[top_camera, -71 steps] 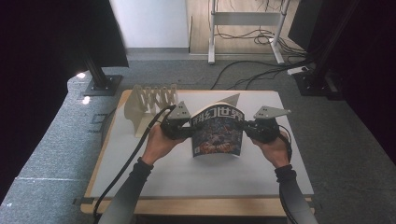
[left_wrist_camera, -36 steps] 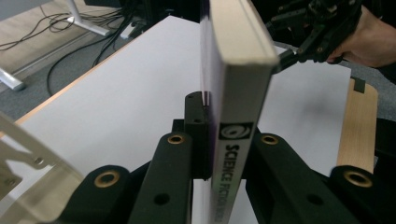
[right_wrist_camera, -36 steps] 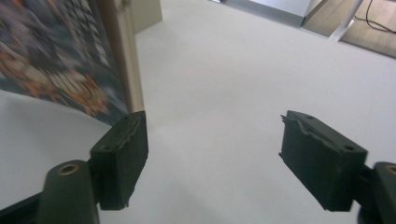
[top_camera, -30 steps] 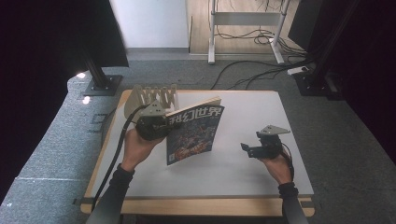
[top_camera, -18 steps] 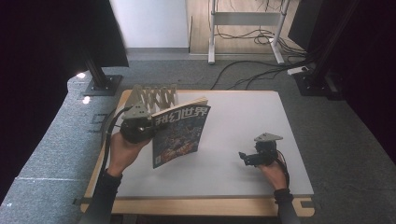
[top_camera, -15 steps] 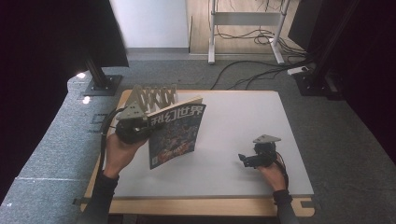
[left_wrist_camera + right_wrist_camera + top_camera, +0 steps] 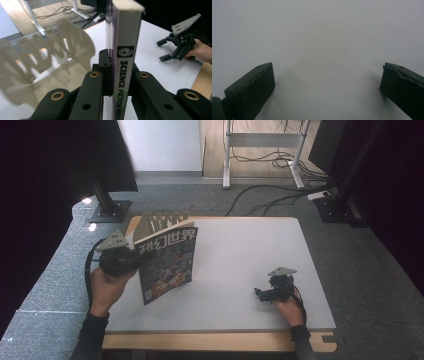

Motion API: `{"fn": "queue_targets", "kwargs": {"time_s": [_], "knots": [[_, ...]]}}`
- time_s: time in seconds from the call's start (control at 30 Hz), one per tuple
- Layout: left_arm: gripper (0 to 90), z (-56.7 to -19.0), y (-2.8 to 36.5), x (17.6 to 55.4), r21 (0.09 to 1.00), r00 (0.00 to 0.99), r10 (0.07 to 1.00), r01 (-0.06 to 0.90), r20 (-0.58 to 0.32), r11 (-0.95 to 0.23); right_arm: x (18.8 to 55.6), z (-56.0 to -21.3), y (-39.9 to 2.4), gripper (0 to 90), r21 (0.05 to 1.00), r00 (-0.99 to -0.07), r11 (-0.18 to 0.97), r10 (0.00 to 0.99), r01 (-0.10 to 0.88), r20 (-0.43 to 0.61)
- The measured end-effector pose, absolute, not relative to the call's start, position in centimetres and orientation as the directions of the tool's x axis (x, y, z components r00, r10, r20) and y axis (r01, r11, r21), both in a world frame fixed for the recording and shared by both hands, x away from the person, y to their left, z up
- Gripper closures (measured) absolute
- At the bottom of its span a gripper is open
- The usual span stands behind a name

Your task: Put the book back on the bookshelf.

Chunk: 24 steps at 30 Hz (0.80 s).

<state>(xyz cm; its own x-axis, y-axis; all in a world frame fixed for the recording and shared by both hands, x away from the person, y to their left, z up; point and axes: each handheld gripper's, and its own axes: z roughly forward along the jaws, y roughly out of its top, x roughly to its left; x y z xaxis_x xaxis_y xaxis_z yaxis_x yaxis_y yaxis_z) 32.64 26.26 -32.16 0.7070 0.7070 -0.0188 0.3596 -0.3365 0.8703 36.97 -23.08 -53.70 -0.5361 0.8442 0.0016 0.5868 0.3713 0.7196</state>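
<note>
- High view: the left gripper (image 7: 131, 261), held in the person's left hand (image 7: 106, 289), stands at the desk's (image 7: 240, 251) left edge and clamps a magazine (image 7: 166, 263) by its spine side. The magazine is raised off the desk, cover facing the person, and tilts toward the left. Just behind it, at the far left corner, stands a pale slotted rack (image 7: 159, 220).
- High view: the right gripper (image 7: 261, 293) rests low near the desk's near right corner, well apart from the magazine, held in the right hand (image 7: 289, 309).
- Left gripper view: the two black jaws press on either side of the magazine's white spine (image 7: 125, 62), printed "SCIENCE FICTION". The slotted rack (image 7: 40, 65) lies to the left; the right gripper (image 7: 165, 50) appears farther off on the white surface.
- Right gripper view: the fingertips (image 7: 253, 86) stand wide apart over the bare white desk (image 7: 322, 45), with nothing between them.
</note>
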Motion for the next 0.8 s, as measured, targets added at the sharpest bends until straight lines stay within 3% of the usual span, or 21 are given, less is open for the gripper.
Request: {"fn": "queue_targets", "kwargs": {"time_s": [0.53, 0.8], "knots": [[82.7, -31.6, 34.1, 31.3, 0.879, 0.546, 0.838, 0.410, -0.025, -0.242, 36.9, -53.7, -23.0, 0.0, 0.721, -0.536, 0.372, 0.844, 0.584, -0.001], [82.7, -31.6, 34.7, 33.1, 0.886, 0.503, 0.863, 0.421, -0.050, -0.194, 36.9, -53.7, -23.1, 0.0, 0.721, -0.536, 0.374, 0.844, 0.583, -0.003]]}}
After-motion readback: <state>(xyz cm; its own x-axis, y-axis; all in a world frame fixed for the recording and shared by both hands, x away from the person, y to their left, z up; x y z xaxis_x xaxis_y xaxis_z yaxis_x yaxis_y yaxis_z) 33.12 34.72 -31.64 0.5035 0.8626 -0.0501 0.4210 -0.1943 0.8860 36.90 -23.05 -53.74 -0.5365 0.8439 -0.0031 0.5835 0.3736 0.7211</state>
